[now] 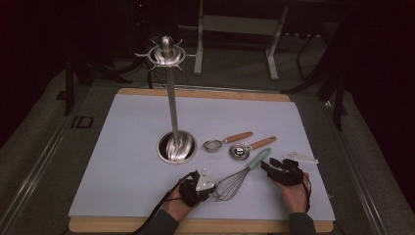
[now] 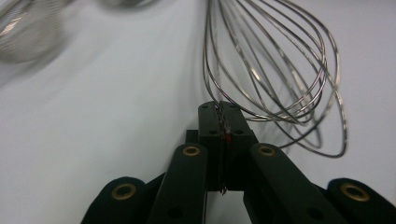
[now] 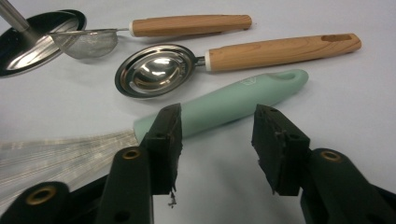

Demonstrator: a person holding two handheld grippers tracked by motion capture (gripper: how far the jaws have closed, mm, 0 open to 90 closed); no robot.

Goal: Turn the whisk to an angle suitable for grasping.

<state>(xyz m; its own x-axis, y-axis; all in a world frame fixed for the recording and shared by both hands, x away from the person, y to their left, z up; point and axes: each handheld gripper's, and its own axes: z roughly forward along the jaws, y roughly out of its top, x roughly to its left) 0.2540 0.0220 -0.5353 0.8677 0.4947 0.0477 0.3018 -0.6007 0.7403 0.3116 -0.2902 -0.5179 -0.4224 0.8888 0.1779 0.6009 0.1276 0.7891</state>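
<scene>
I have the whisk (image 1: 238, 179) lying on the pale mat (image 1: 122, 161), at about five o'clock from the stand (image 1: 172, 117), its wire end toward me and to my left, its mint-green handle (image 3: 233, 103) pointing up toward one o'clock at the two wooden-handled tools. My left gripper (image 1: 198, 188) is clenched on the wires: in the left gripper view the jaws are pressed together with a thin loop or two pinched between them, the rest of the cage fanning out beyond. My right gripper (image 1: 274, 169) is released; in the right gripper view its jaws stand wide apart with the handle lying just beyond the tips, not touched by either pad. Past the handle sit the egg separator (image 3: 154, 70) at twelve o'clock and the small strainer (image 3: 86, 42) at eleven, both near but apart from it. I judge this to be a hand-over in the middle: the left holds the whisk steady by the wires while the right is free of it. The next move, as I read it, calls for bringing the right jaws forward around the handle and closing on its thick middle, taking care not to nudge the separator, before I let the wires go
</scene>
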